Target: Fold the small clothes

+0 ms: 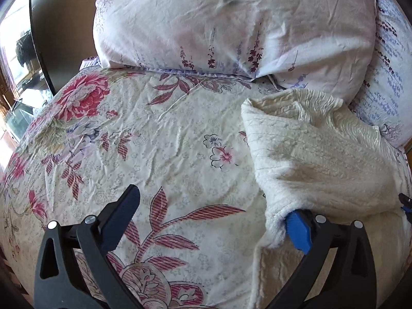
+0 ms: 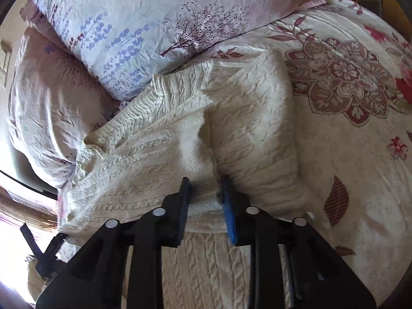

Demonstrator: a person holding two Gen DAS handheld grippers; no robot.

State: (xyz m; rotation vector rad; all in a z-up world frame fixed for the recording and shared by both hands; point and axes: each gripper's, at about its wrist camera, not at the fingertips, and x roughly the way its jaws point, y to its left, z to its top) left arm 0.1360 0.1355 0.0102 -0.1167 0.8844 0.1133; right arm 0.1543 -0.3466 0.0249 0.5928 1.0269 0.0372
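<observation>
A cream cable-knit sweater (image 1: pixel 316 154) lies on the floral bedspread (image 1: pixel 159 139), partly folded, with a raised fold. My left gripper (image 1: pixel 211 211) is open wide; its right blue fingertip (image 1: pixel 296 226) is tucked under the sweater's left edge, its left finger (image 1: pixel 121 213) over bare bedspread. In the right wrist view the sweater (image 2: pixel 180 134) fills the middle, a folded flap (image 2: pixel 255 128) lying on its right side. My right gripper (image 2: pixel 206 200) stands with its jaws a small gap apart, a ridge of the sweater between its fingers; a firm pinch does not show.
Two pillows with lavender prints (image 1: pixel 231 20) (image 2: pixel 144 20) lie against the sweater's far end. The bedspread (image 2: pixel 347 134) stretches to the right of the sweater. The other gripper's dark tip (image 2: pixel 46 252) shows at the lower left of the right wrist view.
</observation>
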